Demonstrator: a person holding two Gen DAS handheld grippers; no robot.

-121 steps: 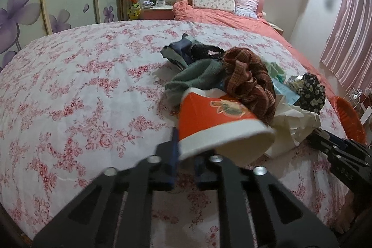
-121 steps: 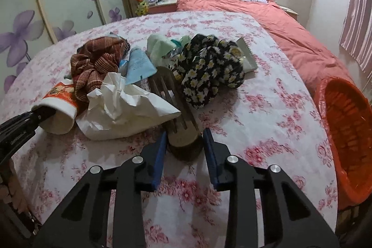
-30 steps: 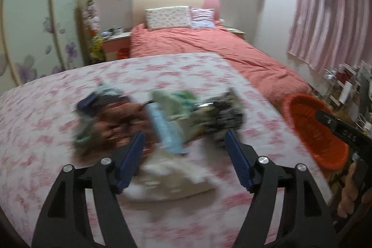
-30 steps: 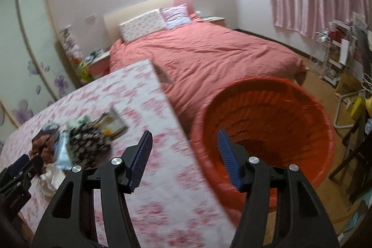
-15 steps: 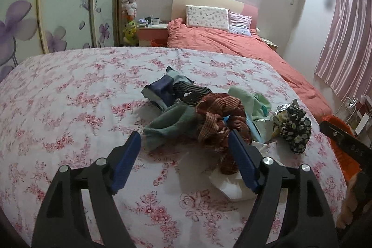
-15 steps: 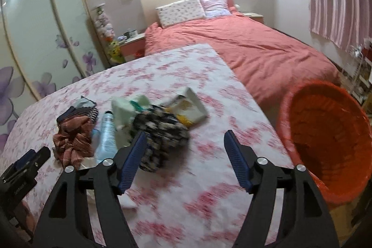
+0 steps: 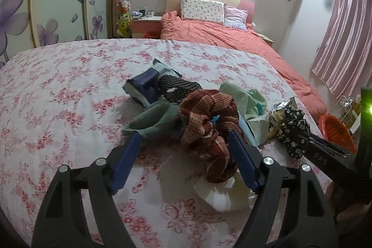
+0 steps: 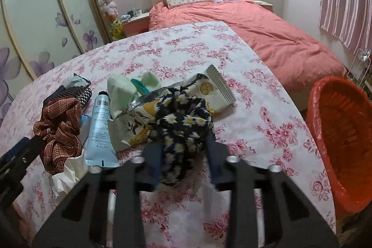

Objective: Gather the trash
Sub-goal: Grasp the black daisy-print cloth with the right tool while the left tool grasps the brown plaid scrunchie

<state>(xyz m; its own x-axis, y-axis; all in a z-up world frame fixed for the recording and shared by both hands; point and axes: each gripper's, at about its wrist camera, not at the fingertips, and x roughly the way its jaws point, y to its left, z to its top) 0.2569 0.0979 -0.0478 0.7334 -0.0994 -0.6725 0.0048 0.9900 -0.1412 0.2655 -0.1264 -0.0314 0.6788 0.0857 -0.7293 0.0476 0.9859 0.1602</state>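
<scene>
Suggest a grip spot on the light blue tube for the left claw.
Probably its flat crimped end, from the near side: the light blue tube lies flat with that end toward the cameras, while its cap end is wedged among cloth. Right claw is closing around the daisy-print cloth.

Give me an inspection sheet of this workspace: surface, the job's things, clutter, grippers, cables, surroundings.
Surface: floral tablecloth, wrinkled, bare away from the pile.
Job's things: snack wrapper, crumpled white paper, blue tube and orange bin off the table's right edge.
Clutter: daisy-print cloth, brown plaid cloth, green cloth and dark striped cloth, heaped among the trash.
Grippers: left gripper open, nothing pressed, plaid cloth lying partly between its fingers; right gripper closing around the daisy-print cloth.
Cables: nothing seen.
Surroundings: bed with coral duvet, flower-painted wardrobe doors, pink curtain.
</scene>
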